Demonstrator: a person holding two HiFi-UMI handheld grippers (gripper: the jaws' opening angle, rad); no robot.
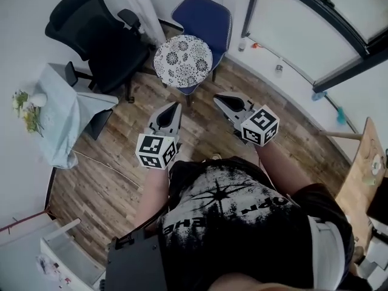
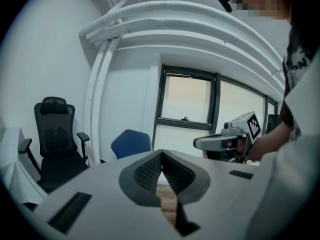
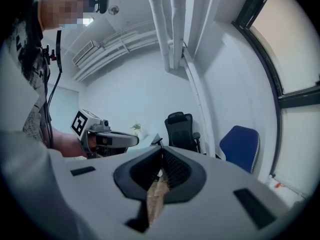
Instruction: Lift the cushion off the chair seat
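A round white cushion with a dark flower pattern [image 1: 182, 60] lies on the seat of a blue chair [image 1: 205, 16] near the far wall. The chair's back also shows in the left gripper view [image 2: 131, 143] and the right gripper view [image 3: 240, 147]. My left gripper [image 1: 176, 105] is shut and empty, held over the wood floor short of the cushion. The right gripper [image 1: 216, 97] is shut and empty too, a little below and right of the cushion. In each gripper view the jaws meet at the tips [image 2: 161, 153] [image 3: 162, 149] with nothing between them.
A black office chair [image 1: 100, 35] stands left of the blue chair. A table under a pale cloth [image 1: 60, 114] with flowers [image 1: 25, 111] is at the left. A wooden table edge [image 1: 364, 168] is at the right, windows run along the far wall.
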